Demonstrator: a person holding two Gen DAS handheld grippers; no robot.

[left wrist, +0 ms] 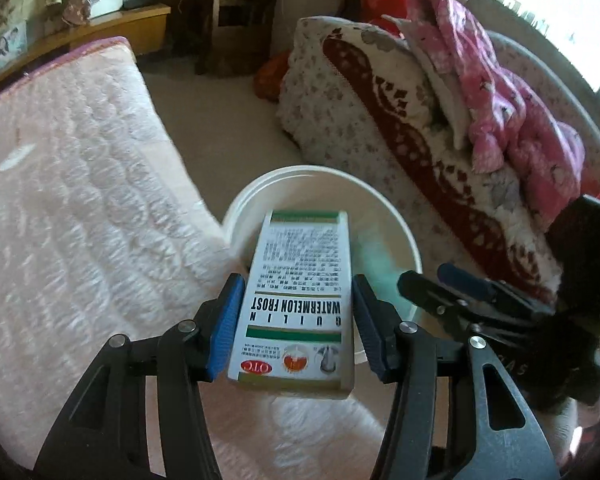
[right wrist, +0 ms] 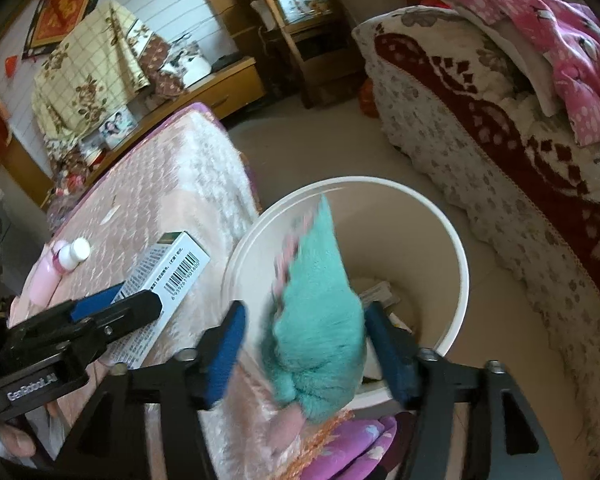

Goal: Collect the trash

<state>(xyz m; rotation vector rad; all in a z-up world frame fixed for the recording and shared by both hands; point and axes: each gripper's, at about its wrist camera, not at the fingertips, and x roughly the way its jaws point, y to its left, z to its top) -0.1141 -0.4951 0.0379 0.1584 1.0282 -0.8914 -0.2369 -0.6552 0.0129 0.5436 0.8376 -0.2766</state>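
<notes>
We see the bucket (right wrist: 456,280) standing on the floor in the gap between the padded bed (left wrist: 80,200) on its left and the blanket-covered sofa (left wrist: 380,120) on its right. The left gripper (left wrist: 296,316) has the medicine box (left wrist: 300,300) between its pads, over the bucket's near rim. The right gripper (right wrist: 304,352) is just to its right, above the bucket, with the fluffy cloth (right wrist: 320,320) between its jaws. Two small bottles (right wrist: 66,258) lie on the bed, further left. A bundle of clothes (left wrist: 500,92) sits on the sofa, and a wooden stand (right wrist: 300,32) lies beyond the bucket
</notes>
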